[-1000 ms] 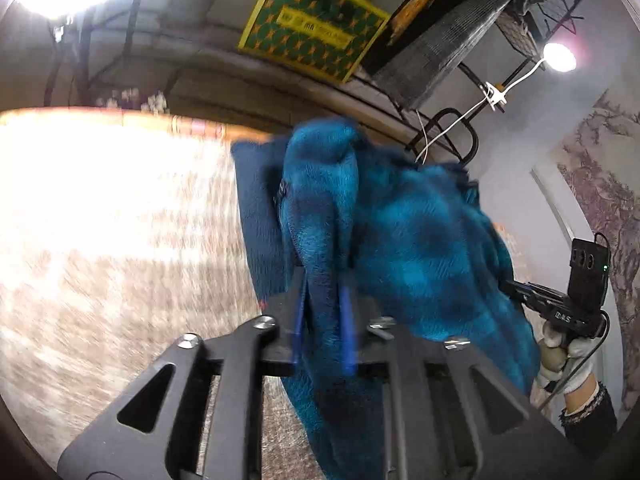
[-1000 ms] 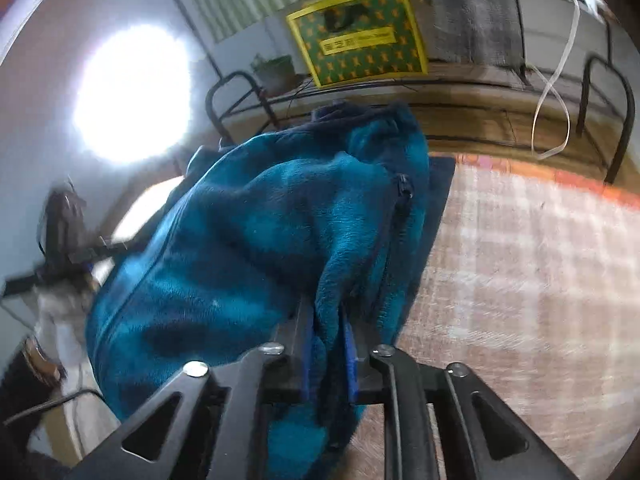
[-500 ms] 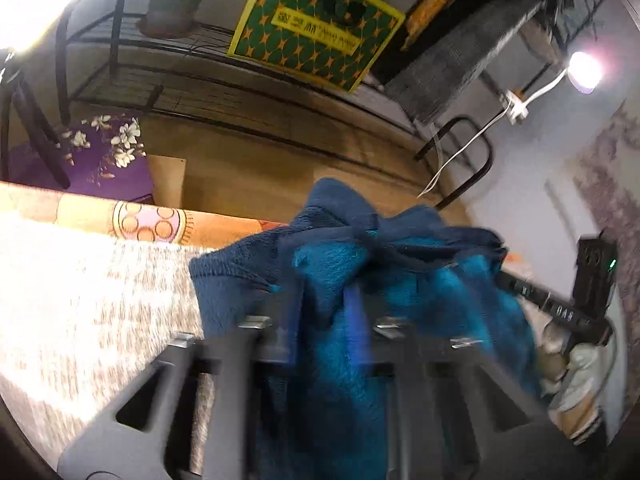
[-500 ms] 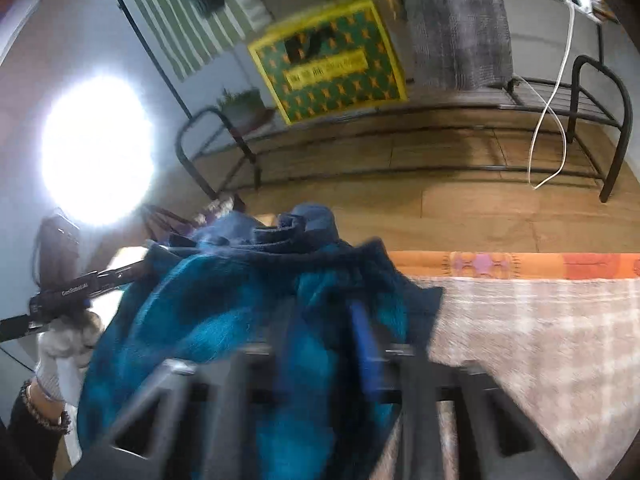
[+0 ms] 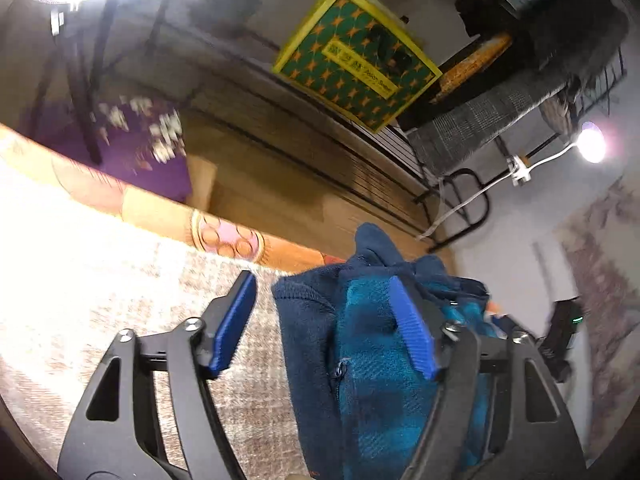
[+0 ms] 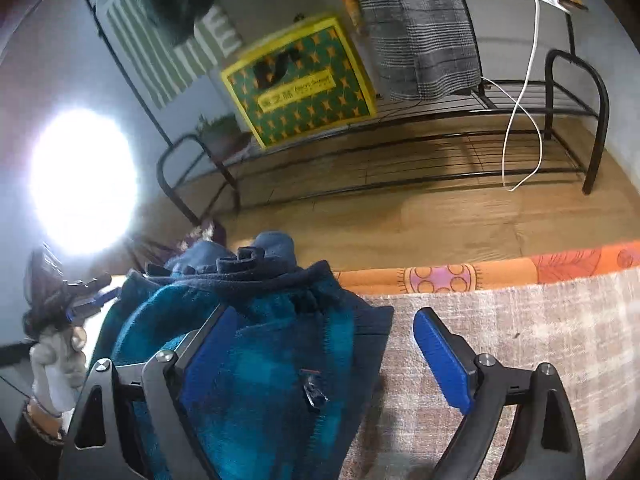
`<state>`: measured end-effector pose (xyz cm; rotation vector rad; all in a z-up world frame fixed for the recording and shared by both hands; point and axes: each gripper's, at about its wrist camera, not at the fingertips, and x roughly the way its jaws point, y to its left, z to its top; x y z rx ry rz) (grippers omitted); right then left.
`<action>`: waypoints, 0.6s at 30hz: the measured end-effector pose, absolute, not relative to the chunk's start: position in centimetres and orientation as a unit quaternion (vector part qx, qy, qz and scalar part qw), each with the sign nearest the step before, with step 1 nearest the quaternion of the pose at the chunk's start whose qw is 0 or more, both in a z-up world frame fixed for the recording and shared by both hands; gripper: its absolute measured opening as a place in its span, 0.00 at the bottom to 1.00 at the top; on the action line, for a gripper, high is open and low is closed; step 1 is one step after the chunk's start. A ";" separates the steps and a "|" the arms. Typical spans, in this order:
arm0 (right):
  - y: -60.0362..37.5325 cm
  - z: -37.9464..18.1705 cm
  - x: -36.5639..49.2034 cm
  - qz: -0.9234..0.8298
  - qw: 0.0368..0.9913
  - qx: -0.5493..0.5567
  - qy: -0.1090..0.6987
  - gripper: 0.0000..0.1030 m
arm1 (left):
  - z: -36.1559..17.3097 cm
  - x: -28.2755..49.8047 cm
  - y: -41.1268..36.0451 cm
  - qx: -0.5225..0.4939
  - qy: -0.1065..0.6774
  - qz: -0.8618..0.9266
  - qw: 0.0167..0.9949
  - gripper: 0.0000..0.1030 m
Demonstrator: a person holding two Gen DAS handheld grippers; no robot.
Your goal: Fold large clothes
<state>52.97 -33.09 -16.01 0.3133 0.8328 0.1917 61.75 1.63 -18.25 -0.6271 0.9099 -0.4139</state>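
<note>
Fingers of the left gripper (image 5: pixel 324 328) and the right gripper (image 6: pixel 320 360) are spread wide and grip nothing. Between them the fluffy blue checked fleece jacket (image 6: pixel 256 360) lies bunched on the pale woven checked cloth (image 6: pixel 500 340) with its orange patterned edge. Folding looks partly done; it needs smoothing. Farther off stand a black wire rack (image 6: pixel 460 128) and a green and yellow box (image 6: pixel 300 80).

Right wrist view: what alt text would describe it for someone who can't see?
The right gripper stands open over a bunched blue fleece garment lying on a pale woven cloth. Behind stands a black metal rack holding a green-and-yellow box.
</note>
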 end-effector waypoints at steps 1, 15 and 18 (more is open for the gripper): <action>-33.4 -16.8 53.3 0.103 0.888 0.169 0.416 0.89 | -19.0 62.4 1.4 -0.304 0.451 -0.207 0.814 0.76; -31.2 -18.6 55.3 0.137 0.871 0.198 0.429 0.28 | -19.1 63.7 -4.0 -0.267 0.478 -0.239 0.801 0.22; -30.7 -16.8 54.5 0.132 0.885 0.174 0.411 0.22 | -17.3 62.4 -4.6 -0.242 0.458 -0.239 0.821 0.17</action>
